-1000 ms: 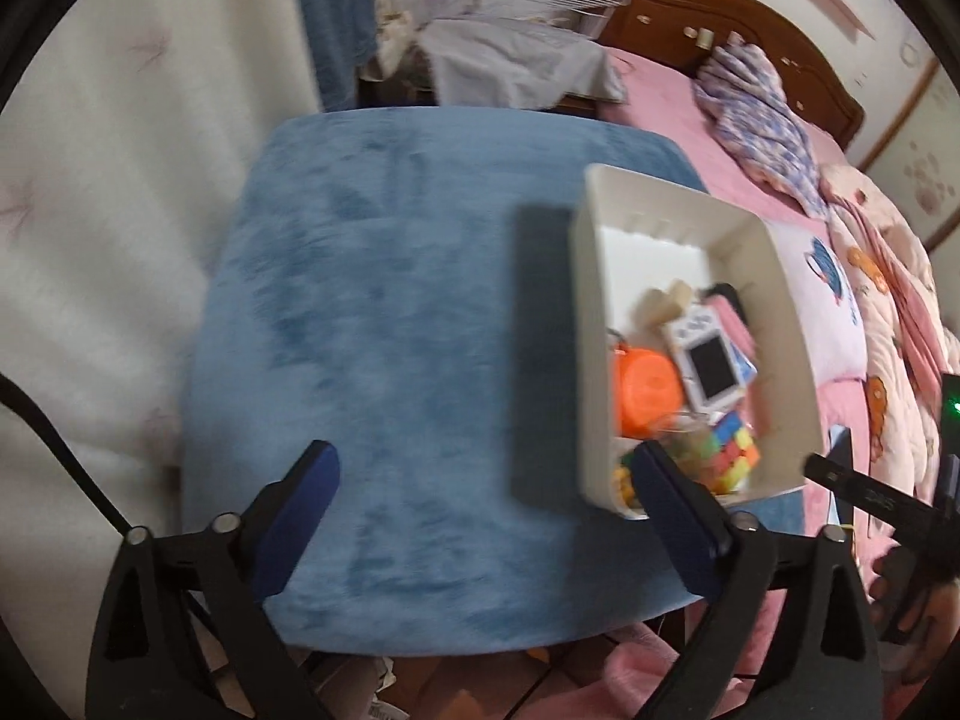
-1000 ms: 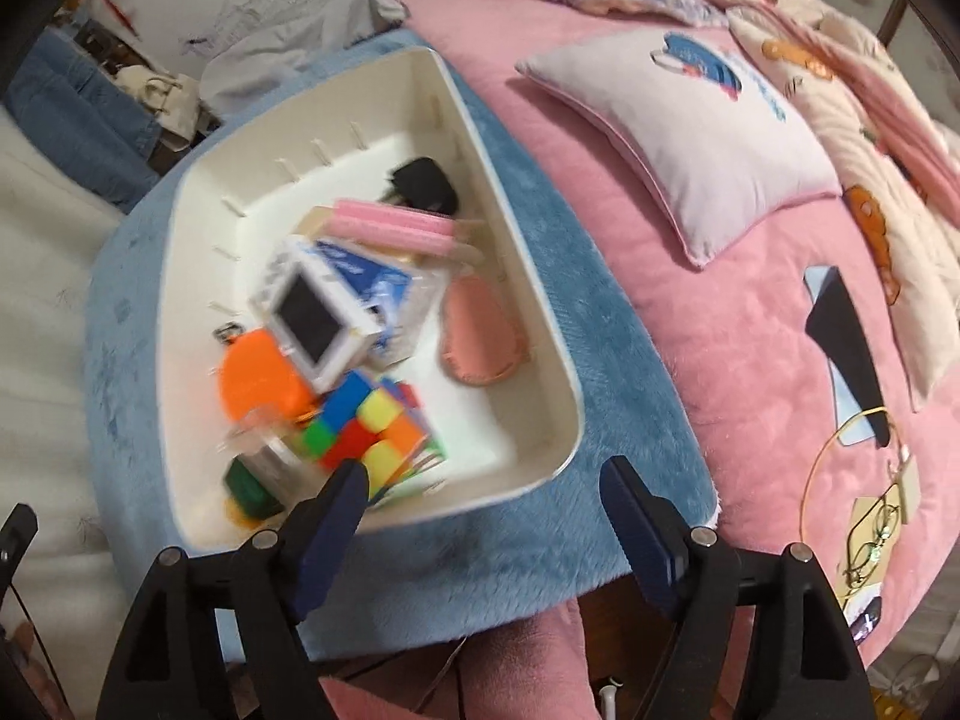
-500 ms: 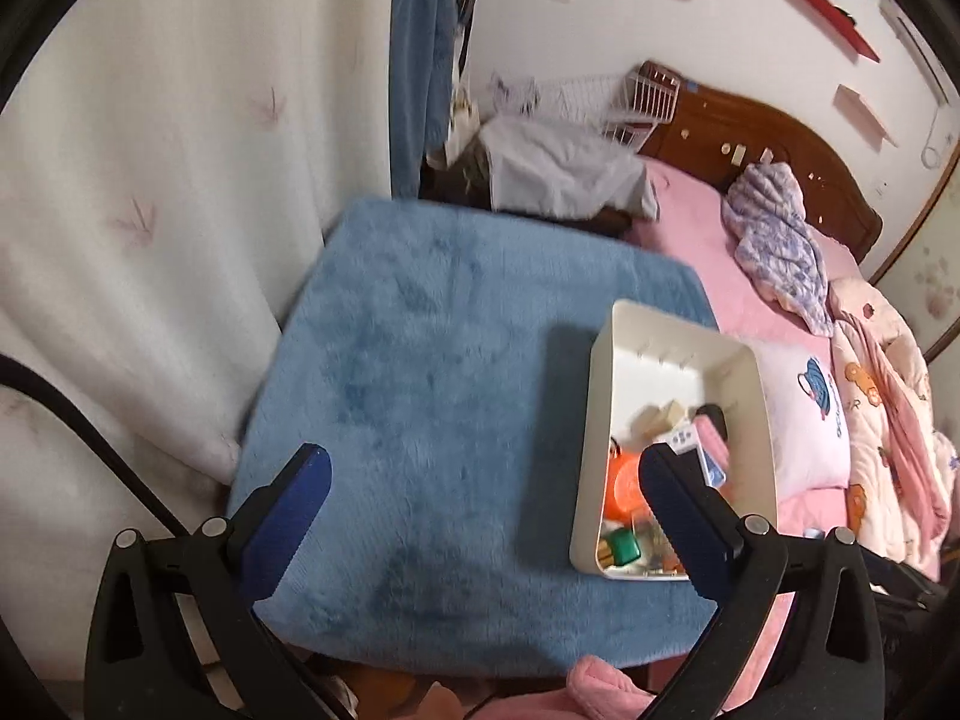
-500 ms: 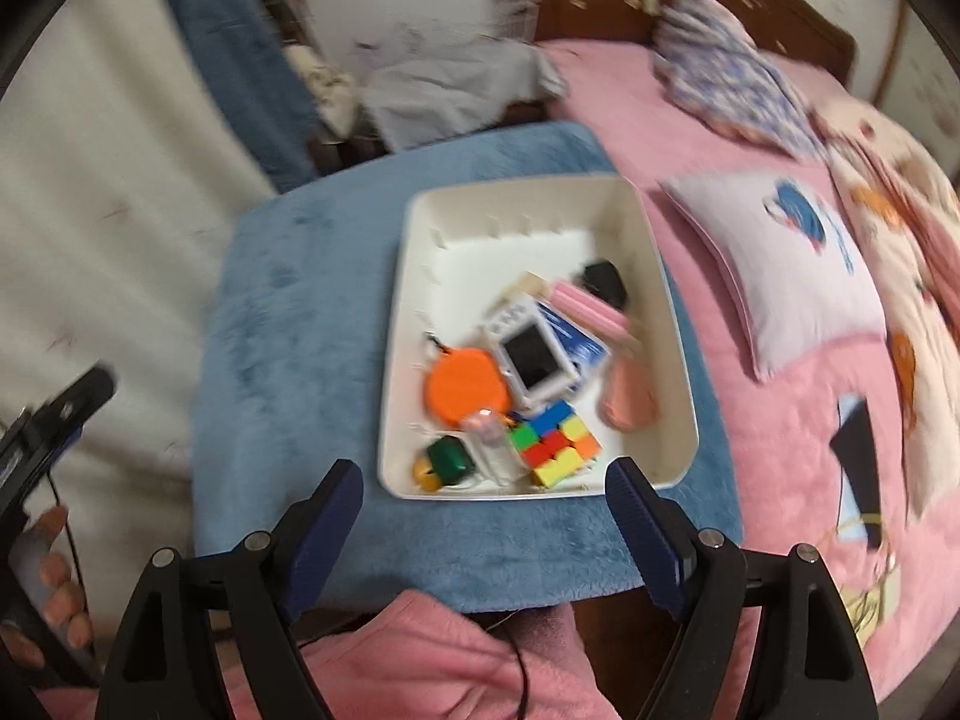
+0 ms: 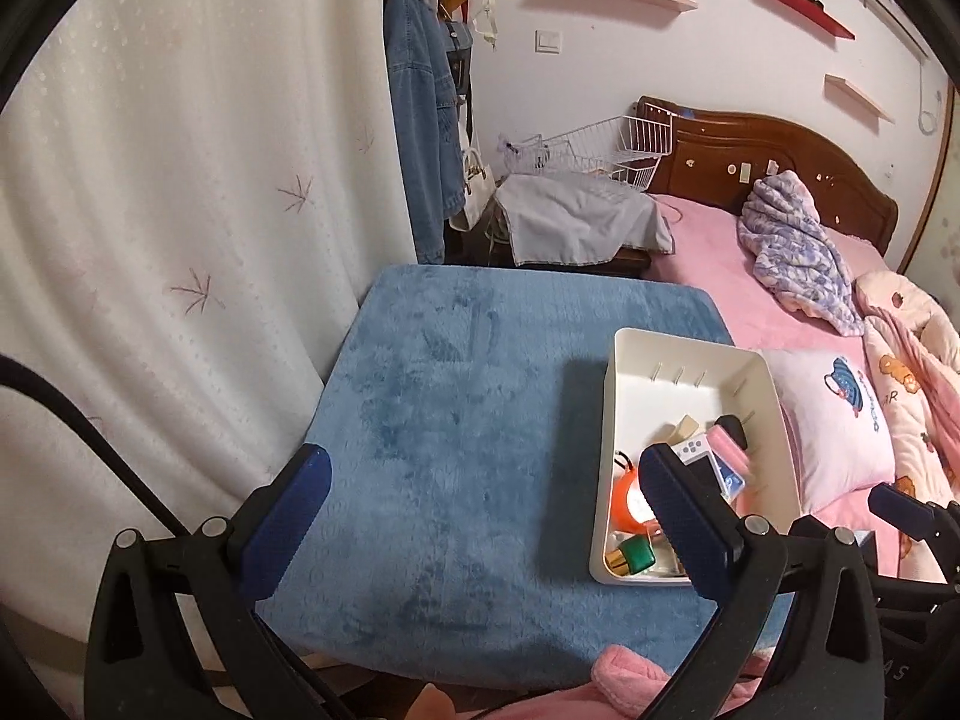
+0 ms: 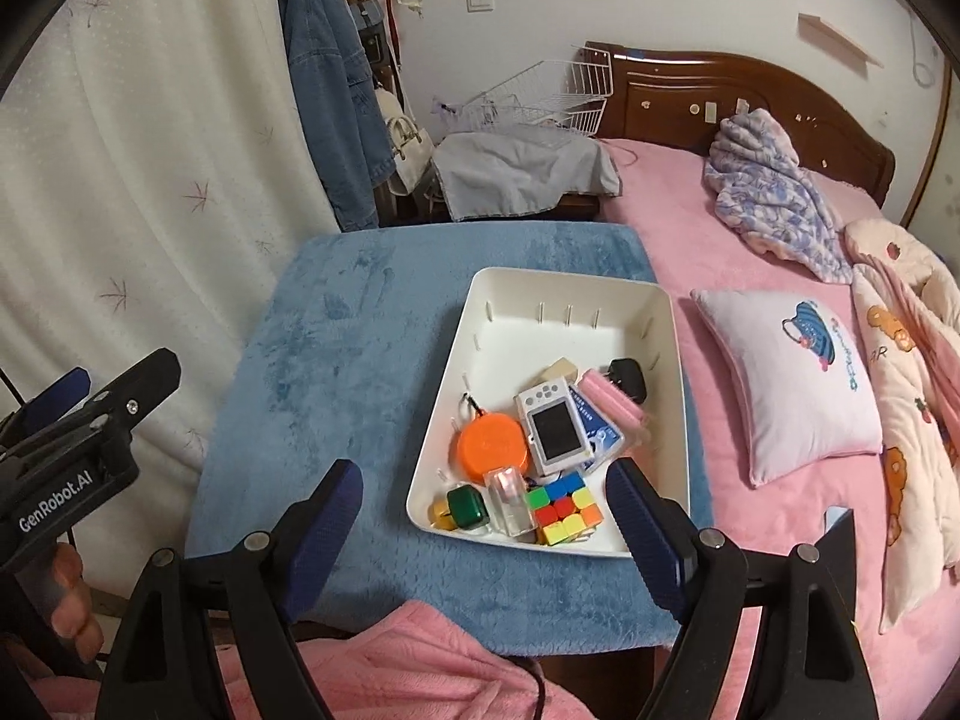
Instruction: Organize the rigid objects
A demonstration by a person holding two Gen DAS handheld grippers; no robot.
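Note:
A white tray point(image 6: 672, 324) point(image 5: 606, 420) sits on the right half of a blue plush table point(image 6: 336, 348) point(image 5: 456, 408). In it lie an orange round case point(image 6: 492, 447), a white handheld game point(image 6: 551, 423), a colourful cube point(image 6: 563, 507), a green block point(image 6: 468, 505), a clear small case point(image 6: 509, 498), a pink bar point(image 6: 612, 399) and a black plug point(image 6: 627, 381). My right gripper point(image 6: 483, 507) hangs open above the tray's near end, empty. My left gripper point(image 5: 477, 483) is open and empty over the bare blue cloth.
A pink bed point(image 6: 708, 240) with a pillow point(image 6: 792, 372) and quilts flanks the table's right side. A white curtain point(image 5: 180, 210) hangs on the left. Behind the table stand a cloth-covered stand point(image 6: 522, 177), wire baskets point(image 6: 540, 96) and a denim jacket point(image 6: 336, 102).
Both grippers have risen and tilted up, so the tray looks smaller and the room's far wall has come into view. The objects in the tray have not moved.

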